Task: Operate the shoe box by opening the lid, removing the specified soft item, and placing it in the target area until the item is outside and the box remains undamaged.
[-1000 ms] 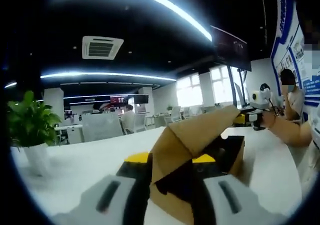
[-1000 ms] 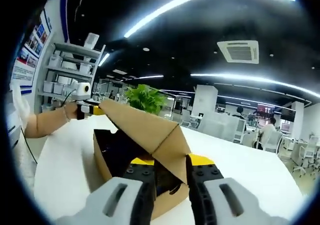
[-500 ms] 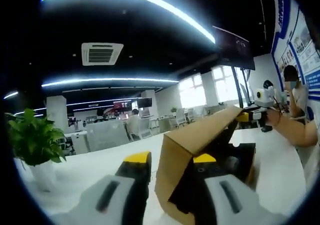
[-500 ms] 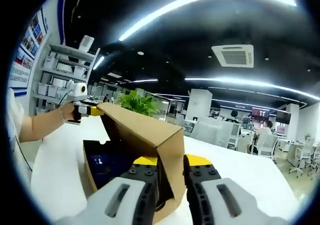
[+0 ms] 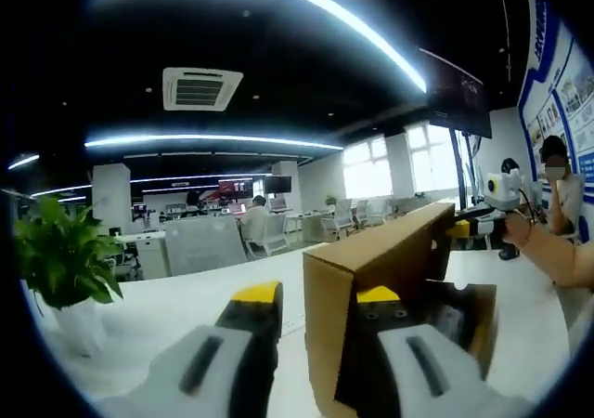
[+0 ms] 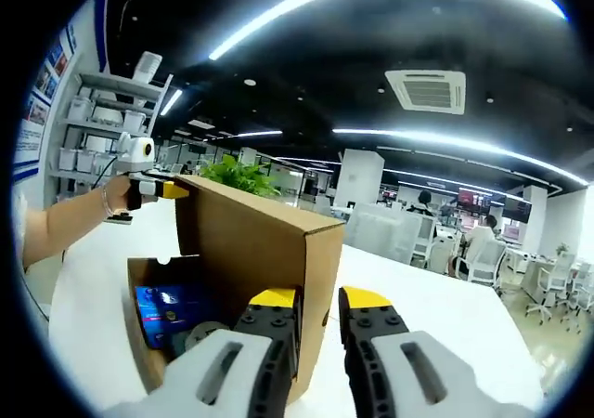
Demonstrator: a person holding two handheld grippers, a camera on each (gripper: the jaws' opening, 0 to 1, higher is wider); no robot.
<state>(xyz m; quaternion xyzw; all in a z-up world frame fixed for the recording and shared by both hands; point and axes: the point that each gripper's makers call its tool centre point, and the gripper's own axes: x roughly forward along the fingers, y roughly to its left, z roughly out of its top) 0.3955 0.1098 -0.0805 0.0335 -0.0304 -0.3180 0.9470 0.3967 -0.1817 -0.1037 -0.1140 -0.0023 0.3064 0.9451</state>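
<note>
Left gripper view: left gripper (image 5: 316, 308), fingers clamping the upright lid (image 5: 376, 260) of the shoe box (image 5: 464, 311) on the table (image 5: 167, 306).

Right gripper view: right gripper (image 6: 318, 304) likewise pinching the lid's corner; a blue packet (image 6: 172, 306) lies inside. Thin cardboard probably creases; grip edges lightly.

right gripper (image 6: 318, 299) jaws pinch the raised cardboard lid (image 6: 260, 243) of the shoe box (image 6: 139, 320).

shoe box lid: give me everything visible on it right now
The lid is plain brown cardboard, unprinted on its outer face, with a folded side flap. It stands raised roughly upright over the open shoe box, on the white table. The left gripper and right gripper each straddle a lid corner; contact is unclear. Below, a blue item lies inside.
</note>
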